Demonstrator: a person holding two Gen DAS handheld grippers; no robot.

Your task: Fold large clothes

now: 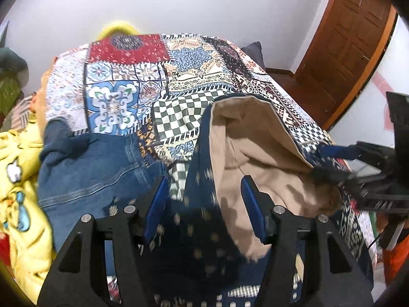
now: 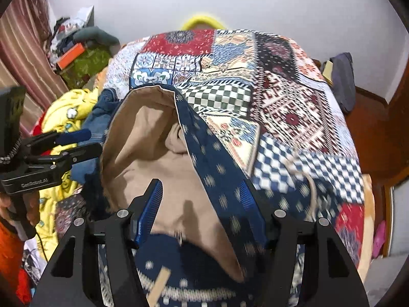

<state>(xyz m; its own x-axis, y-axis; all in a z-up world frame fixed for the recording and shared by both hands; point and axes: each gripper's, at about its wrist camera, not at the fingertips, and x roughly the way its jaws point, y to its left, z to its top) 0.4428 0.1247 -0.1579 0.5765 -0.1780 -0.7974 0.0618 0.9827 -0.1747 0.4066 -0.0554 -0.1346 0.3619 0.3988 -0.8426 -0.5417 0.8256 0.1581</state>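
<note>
Fingers on both grippers are standing apart, gripping nothing; the navy garment is lying on the bed, tan lining gaping toward twelve o'clock, risking a lopsided, bunching fold.

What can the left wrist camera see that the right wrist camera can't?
Only the left wrist view shows the brown wooden door. Only the right wrist view shows the striped curtain and the orange box. Both show the patchwork bedspread, the navy garment with tan lining, the jeans, and open hand-held grippers.
</note>
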